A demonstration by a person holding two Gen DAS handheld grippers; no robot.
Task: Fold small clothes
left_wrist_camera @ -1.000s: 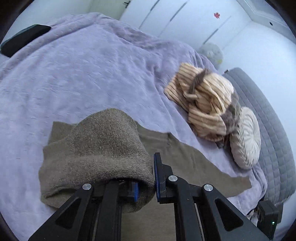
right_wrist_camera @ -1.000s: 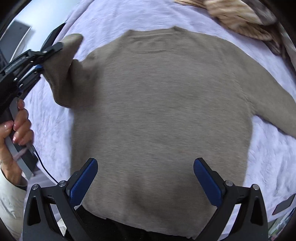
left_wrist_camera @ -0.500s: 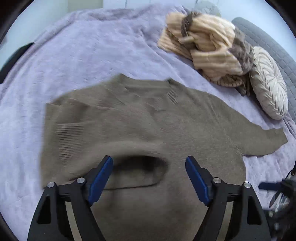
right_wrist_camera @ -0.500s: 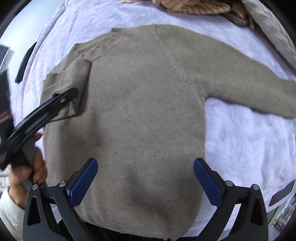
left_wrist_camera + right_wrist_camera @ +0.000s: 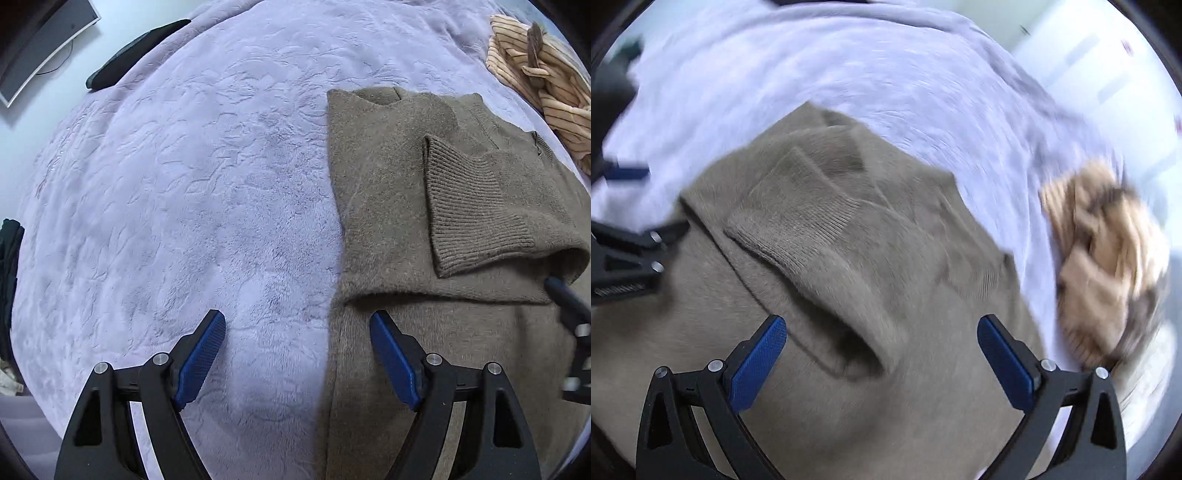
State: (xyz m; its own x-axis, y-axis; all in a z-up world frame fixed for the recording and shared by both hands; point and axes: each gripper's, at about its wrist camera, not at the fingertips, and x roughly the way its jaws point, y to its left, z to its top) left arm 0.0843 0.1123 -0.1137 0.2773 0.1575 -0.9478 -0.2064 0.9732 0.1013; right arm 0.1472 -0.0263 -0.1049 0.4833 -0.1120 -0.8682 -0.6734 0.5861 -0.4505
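1. I hold a tool in each hand over a bed. My left tool [image 5: 297,354] is released, its blue pads spread wide and gripping nothing. One pad hangs over the bare lilac blanket [image 5: 192,192], the other over the near edge of the sweater [image 5: 384,206].

2. My right tool [image 5: 882,354] is also released and empty, its pads spread above the sweater's body. This view is smeared by motion, so fine detail is uncertain.

3. The brown sweater lies flat on the bed ahead of both tools. One sleeve [image 5: 480,218] is folded across the chest, its ribbed cuff on top. From the left tool it sits ahead and to the right. From the right tool the cuff lies just ahead, between the pads.

4. Risk: the folded sleeve rests loosely, with a puffed, open fold at its near end. If I brush it with a pad, it could slide off the body and undo the fold.

5. Risk: closing on the sweater's edge might pinch the plush blanket too, dragging it and wrinkling the garment.

6. Risk: the two tools are close together. The right tool shows at the right edge of the left view, so they could collide above the sweater.

7. Risk: a striped garment [image 5: 535,81] lies bunched far ahead on the right, near the sweater's collar. A wide fold might catch it.
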